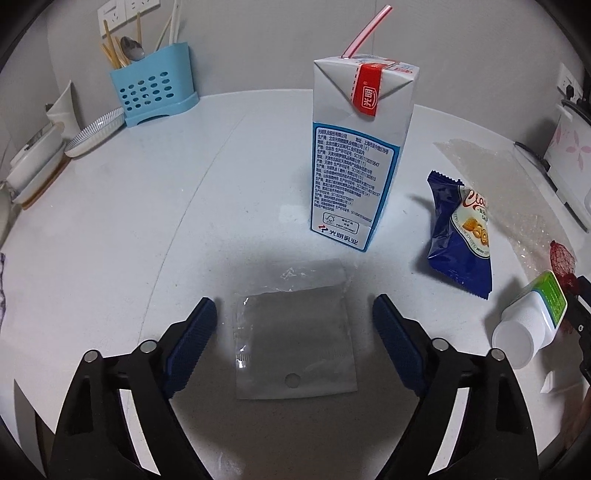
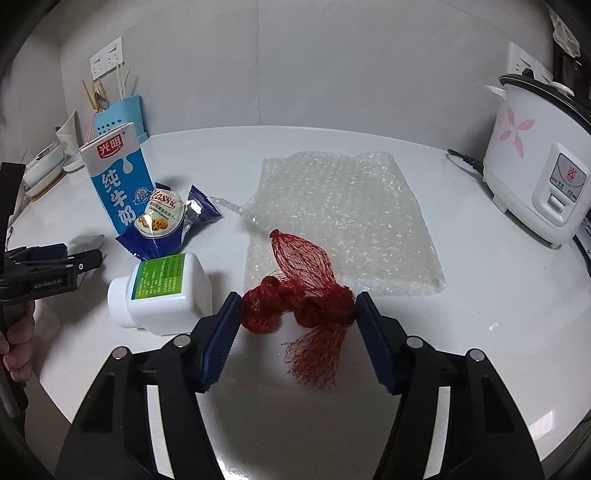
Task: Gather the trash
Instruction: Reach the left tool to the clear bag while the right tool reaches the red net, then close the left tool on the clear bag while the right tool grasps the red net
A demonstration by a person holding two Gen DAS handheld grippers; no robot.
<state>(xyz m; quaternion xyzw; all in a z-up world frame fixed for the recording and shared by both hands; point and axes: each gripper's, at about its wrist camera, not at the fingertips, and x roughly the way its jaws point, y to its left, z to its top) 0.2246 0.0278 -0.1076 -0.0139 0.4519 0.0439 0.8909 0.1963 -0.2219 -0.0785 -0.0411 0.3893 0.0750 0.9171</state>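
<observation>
On the white round desk [image 1: 110, 229] lie several pieces of trash. A tall white-and-blue milk carton [image 1: 354, 155] stands upright near the middle, with a red-and-white striped bent straw [image 1: 364, 31] poking out of its top. Just beside it, a dark blue crinkled biscuit wrapper [image 1: 460, 236] lies on the desk, its printed face tilted up; from the right wrist view it leans against the carton's foot. A white plastic pill bottle with a green label [image 2: 162, 291] lies on its side, cap toward the near edge, close to the wrapper.

The left gripper [image 1: 293, 323] points down at a flat clear plastic sleeve [image 1: 295, 332] lying on the desk. Its blue-padded fingers [image 1: 195, 332] stand spread on either side of the sleeve, not pressing on it; nothing is gripped.

The right gripper [image 2: 297, 317] has its fingers [image 2: 221, 343] on both sides of a crumpled red mesh net bag [image 2: 303, 291]. The pads meet the bunched ends of the net on each side, so it looks pinched between them. The net's far end rests on a clear sheet of bubble wrap [image 2: 343, 218] spread flat on the desk.

At the back, a light blue perforated plastic utensil holder [image 1: 151, 88] contains wooden chopsticks, a metal spoon [image 1: 132, 48] and white utensils. A white rice cooker with pink flowers [image 2: 532, 155] stands at the right edge, lid closed, so its contents are hidden.
</observation>
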